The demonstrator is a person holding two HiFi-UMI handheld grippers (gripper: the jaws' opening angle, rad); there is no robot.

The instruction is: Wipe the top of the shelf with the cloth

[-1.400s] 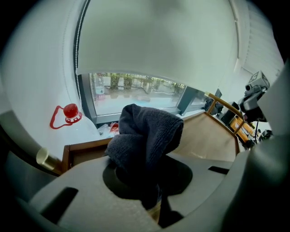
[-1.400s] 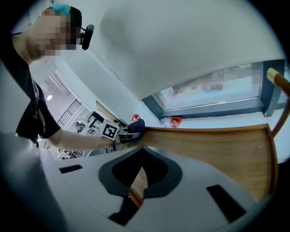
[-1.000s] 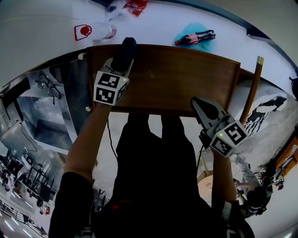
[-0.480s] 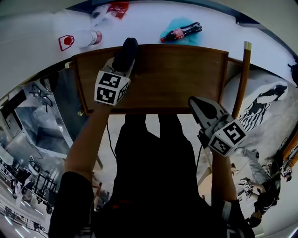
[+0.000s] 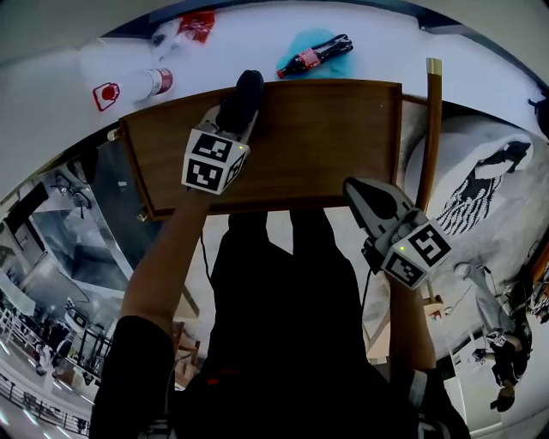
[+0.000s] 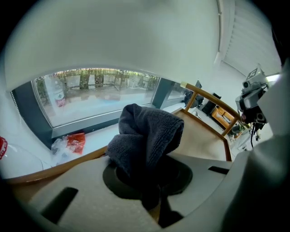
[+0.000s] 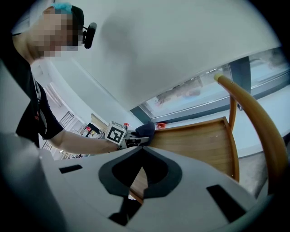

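Observation:
The brown wooden shelf top (image 5: 317, 146) fills the middle of the head view. A dark grey cloth (image 5: 247, 87) rests bunched on it near the far edge, left of centre. My left gripper (image 5: 233, 116) is shut on this cloth (image 6: 147, 133), which bulges up out of the jaws in the left gripper view (image 6: 149, 181). My right gripper (image 5: 358, 187) hovers at the shelf's front right edge, shut and holding nothing. In the right gripper view (image 7: 141, 153) the jaws meet over the shelf (image 7: 195, 140), with the cloth (image 7: 146, 128) far across it.
On the white sill behind the shelf lie a cola bottle (image 5: 310, 57) on a teal cloth, a white bottle (image 5: 129, 86) and a red wrapper (image 5: 196, 24). A wooden chair rail (image 5: 431, 129) stands at the shelf's right end. A glass panel (image 5: 111, 193) is at the left.
My left gripper has slid the cloth to the right along the far part of the shelf. The head view has swung, so the shelf sits further left. The right gripper has barely moved.

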